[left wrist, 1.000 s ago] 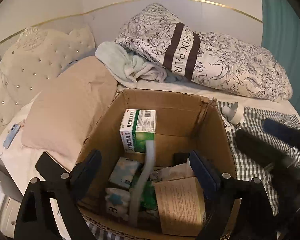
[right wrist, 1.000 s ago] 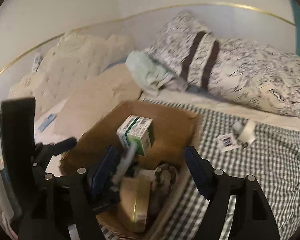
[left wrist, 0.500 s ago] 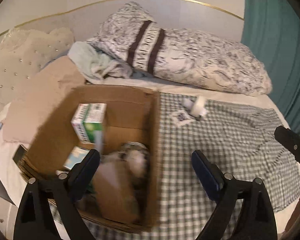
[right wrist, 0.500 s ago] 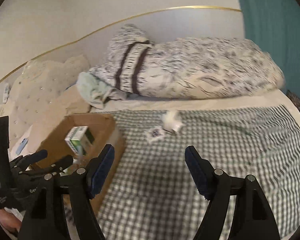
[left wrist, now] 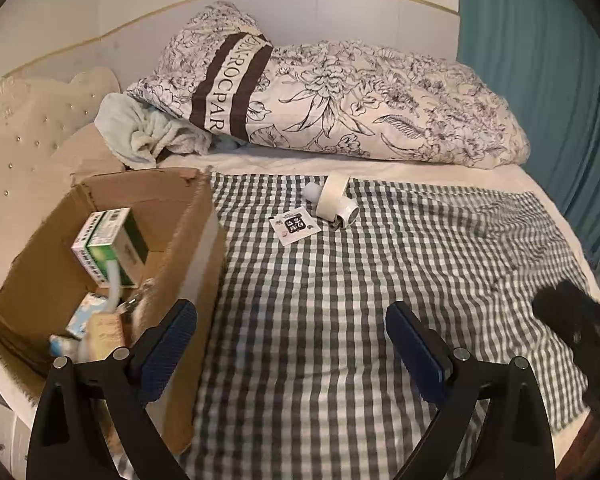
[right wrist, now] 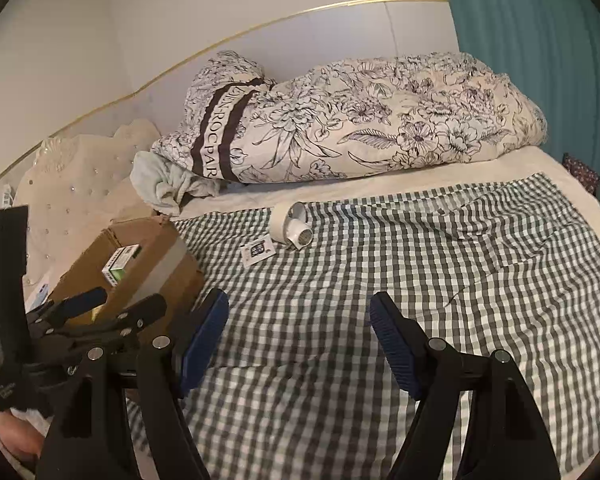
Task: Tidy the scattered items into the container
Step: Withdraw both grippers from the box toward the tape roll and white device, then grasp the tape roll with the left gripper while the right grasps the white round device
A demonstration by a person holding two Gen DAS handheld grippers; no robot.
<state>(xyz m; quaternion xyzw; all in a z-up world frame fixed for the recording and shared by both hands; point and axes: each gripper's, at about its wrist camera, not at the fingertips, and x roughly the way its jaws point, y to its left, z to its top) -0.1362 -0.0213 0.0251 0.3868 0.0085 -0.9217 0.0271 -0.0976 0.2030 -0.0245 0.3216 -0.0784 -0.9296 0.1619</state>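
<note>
While both jaws stand wide and empty, the white plug-in device (right wrist: 294, 227) and small printed card (right wrist: 257, 249) lie mid-bed toward the far edge, ahead of the right hand-held gripper (right wrist: 298, 340); the left hand-held gripper (left wrist: 292, 344) hovers beside the cardboard box (left wrist: 188, 240).

Dim warm indoor light, soft shadows, fisheye bending (dark vignetted corners), slight blur

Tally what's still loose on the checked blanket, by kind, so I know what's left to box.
Small white printed packet: 1
Roll of tape: 1
White cylindrical gadget, touching the tape: 1
Total: 3, all beside the cardboard box, none in it.
</note>
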